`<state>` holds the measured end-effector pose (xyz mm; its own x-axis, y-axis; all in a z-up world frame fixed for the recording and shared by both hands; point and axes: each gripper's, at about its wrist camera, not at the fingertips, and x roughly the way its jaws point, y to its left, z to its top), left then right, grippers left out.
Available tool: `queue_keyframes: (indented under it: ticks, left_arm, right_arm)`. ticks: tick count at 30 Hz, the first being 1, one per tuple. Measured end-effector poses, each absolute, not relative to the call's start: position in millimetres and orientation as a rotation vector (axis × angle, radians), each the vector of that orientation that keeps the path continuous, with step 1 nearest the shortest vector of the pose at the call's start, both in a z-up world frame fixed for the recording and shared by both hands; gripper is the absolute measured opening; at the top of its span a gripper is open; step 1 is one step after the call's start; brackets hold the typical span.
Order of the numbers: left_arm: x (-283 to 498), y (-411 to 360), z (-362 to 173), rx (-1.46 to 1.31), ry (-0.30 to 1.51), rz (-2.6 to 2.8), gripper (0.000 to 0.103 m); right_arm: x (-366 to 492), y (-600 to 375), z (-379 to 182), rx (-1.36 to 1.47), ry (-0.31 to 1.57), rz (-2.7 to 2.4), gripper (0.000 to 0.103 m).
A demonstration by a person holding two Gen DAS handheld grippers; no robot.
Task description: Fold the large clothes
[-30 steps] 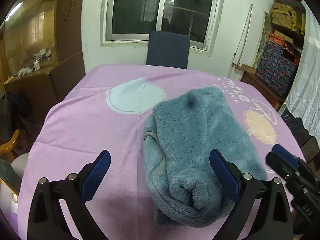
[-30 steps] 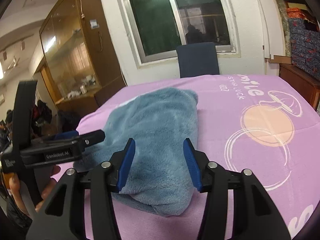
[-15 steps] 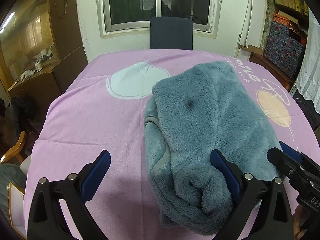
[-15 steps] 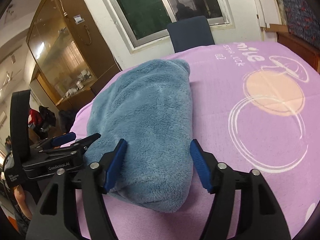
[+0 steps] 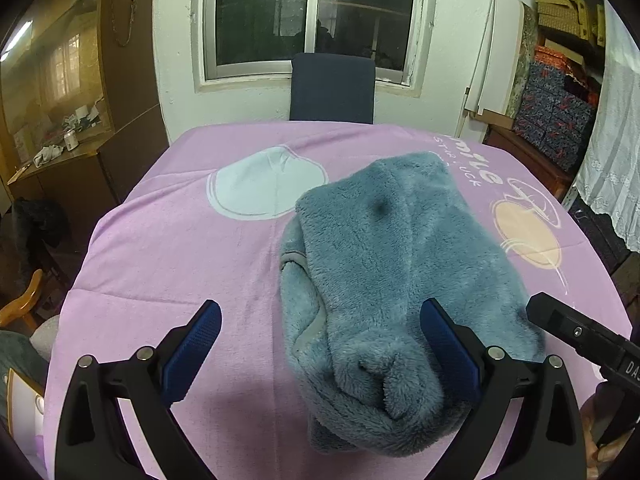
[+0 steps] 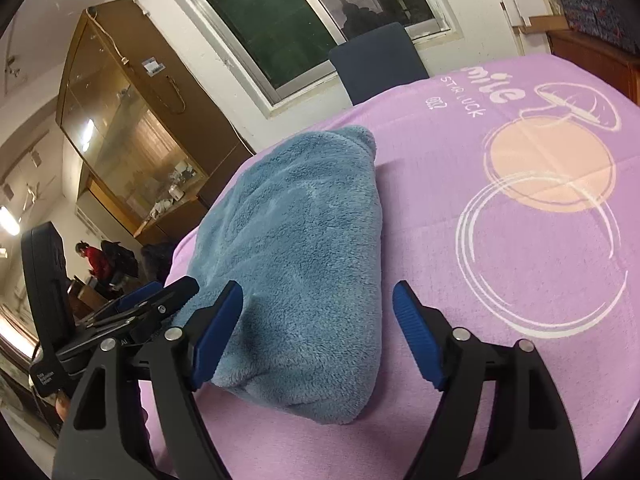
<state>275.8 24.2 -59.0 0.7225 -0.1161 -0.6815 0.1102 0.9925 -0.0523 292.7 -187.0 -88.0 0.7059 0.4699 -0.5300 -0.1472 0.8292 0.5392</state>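
Item: blue fleece garment [image 5: 400, 280], folded into a thick bundle near the table's [image 5: 160, 260] front edge; my left gripper [image 5: 320, 356] wide open, empty; my right gripper [image 6: 316, 336] opening, pads clear of fleece; advice: withdraw straight, snagging no pile.

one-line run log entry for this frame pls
stage: fold done, releasing | garment: blue fleece garment folded on pink table cover | left gripper: open | right gripper: jaws opening, not pressing the fleece
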Motion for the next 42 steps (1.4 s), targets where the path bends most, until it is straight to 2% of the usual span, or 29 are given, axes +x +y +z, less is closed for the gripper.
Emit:
queue_keyframes:
  ticks: [16, 25, 36, 42]
  left_arm:
    - [282, 32, -62, -0.09, 0.781, -0.197, 0.1]
    - [312, 77, -84, -0.448, 0.906, -0.404, 0.1]
    - [339, 90, -114, -0.592, 1.003, -0.473, 0.1]
    - [350, 82, -129, -0.657, 1.056, -0.563, 0.1]
  right_arm:
    - [296, -193, -91, 0.553, 0.726, 0.392, 0.081]
    - [312, -205, -100, 0.674, 0.763, 0.443, 0.085]
    - [345, -199, -119, 0.786, 0.867, 0.501, 0.087]
    - [357, -188, -119, 0.753, 0.888, 0.504, 0.094]
